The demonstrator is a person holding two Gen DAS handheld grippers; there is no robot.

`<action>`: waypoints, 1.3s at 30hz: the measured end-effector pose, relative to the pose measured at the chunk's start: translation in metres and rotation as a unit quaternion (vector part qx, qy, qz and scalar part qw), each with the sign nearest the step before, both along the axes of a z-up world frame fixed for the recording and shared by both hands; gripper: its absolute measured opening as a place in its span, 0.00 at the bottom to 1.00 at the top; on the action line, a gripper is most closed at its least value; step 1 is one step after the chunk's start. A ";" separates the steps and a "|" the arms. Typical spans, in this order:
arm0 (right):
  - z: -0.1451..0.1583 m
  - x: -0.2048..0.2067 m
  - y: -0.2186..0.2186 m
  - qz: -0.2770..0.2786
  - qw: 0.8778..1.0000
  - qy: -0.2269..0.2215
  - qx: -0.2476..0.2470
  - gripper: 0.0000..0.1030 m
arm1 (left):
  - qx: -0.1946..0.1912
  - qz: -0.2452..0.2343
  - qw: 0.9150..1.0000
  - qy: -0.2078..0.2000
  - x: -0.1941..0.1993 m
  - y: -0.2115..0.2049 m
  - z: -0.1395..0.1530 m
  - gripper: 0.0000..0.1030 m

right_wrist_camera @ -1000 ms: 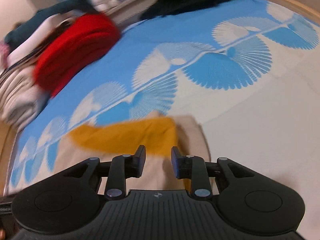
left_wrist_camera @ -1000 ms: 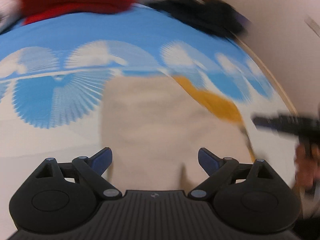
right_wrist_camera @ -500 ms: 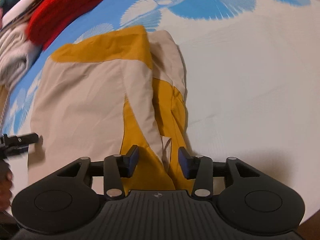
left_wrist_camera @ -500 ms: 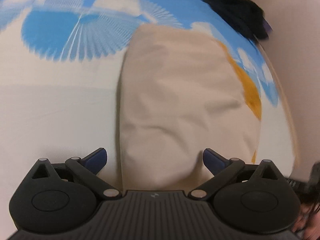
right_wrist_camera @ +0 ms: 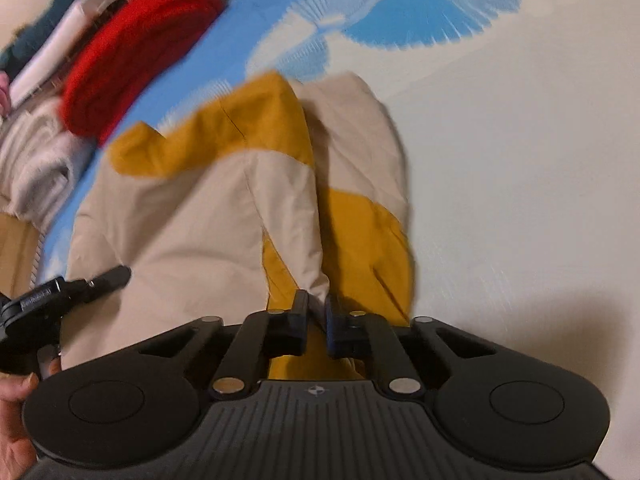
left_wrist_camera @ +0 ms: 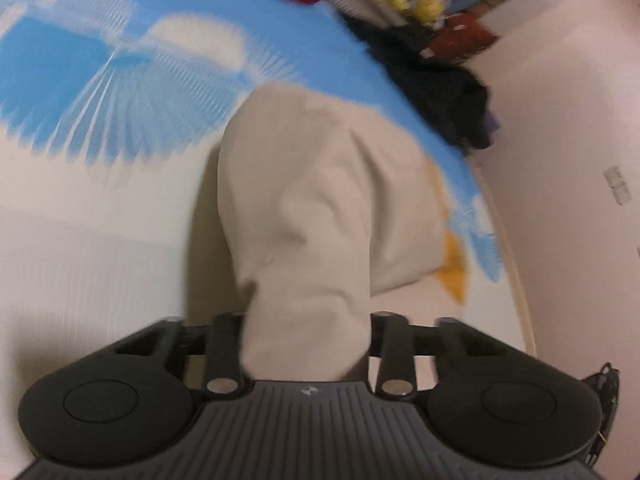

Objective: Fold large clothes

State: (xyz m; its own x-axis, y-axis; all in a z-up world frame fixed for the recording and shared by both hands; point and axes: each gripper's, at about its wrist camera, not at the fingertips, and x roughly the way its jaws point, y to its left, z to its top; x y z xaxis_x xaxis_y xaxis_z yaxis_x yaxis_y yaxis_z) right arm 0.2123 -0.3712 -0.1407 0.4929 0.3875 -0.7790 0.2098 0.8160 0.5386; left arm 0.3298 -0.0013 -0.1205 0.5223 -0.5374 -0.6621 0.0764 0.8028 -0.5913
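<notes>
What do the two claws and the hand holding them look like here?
Both the left claw and right claw are matte black, with round side discs, ribbed centre plates bearing a small pale logo, silver pivot pins. The right's finger pad is blue. A bare hand shows.

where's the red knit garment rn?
Right wrist view: the folded red knit garment sits upper left on the blue-and-white sheet, beyond the beige-and-mustard garment, beside a pale grey folded pile.

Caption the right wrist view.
Right gripper pinches the beige-and-yellow garment lying on the blue-patterned bedsheet.
</notes>
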 end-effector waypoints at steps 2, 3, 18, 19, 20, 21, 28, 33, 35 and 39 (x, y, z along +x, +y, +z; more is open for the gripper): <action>0.008 0.009 0.005 -0.007 1.000 -0.024 0.007 0.03 | 0.022 -0.004 0.999 -0.044 0.003 0.000 0.026 0.33; 0.012 0.016 0.009 -0.009 0.999 -0.036 0.011 0.02 | 0.032 -0.002 0.997 -0.065 0.006 0.003 0.039 0.33; 0.022 0.114 0.099 -0.008 0.995 -0.093 -0.044 0.02 | 0.106 0.123 0.986 -0.027 0.030 0.107 0.064 0.73; 0.021 0.113 0.103 -0.003 0.994 -0.090 -0.060 0.02 | 0.109 0.104 0.988 -0.023 0.023 0.106 0.064 0.75; 0.020 0.113 0.104 -0.001 0.994 -0.089 -0.064 0.02 | 0.120 0.084 0.989 -0.011 0.018 0.101 0.061 0.75; 0.020 0.113 0.105 0.001 0.994 -0.087 -0.066 0.03 | 0.142 0.062 0.988 0.009 0.016 0.094 0.054 0.75; 0.040 0.096 0.100 0.012 0.990 -0.097 -0.104 0.17 | 0.226 0.019 0.974 -0.012 -0.010 0.067 0.066 0.82; 0.059 0.077 0.104 0.036 0.984 -0.117 -0.126 0.19 | 0.287 -0.060 0.956 -0.003 -0.044 0.039 0.051 0.87; 0.065 0.071 0.104 0.039 0.984 -0.119 -0.130 0.19 | 0.307 -0.055 0.950 0.019 -0.050 0.038 0.036 0.90; 0.087 0.052 0.103 0.038 0.982 -0.132 -0.126 0.20 | 0.323 -0.024 0.944 -0.059 -0.081 0.033 0.084 0.90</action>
State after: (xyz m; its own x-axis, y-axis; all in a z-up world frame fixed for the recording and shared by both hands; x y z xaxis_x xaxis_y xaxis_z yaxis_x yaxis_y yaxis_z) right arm 0.2646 -0.2678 -0.0540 0.6684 0.2417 -0.7034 0.0234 0.9384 0.3447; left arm 0.2492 0.0316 -0.0369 0.5983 -0.0663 -0.7985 0.1566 0.9870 0.0354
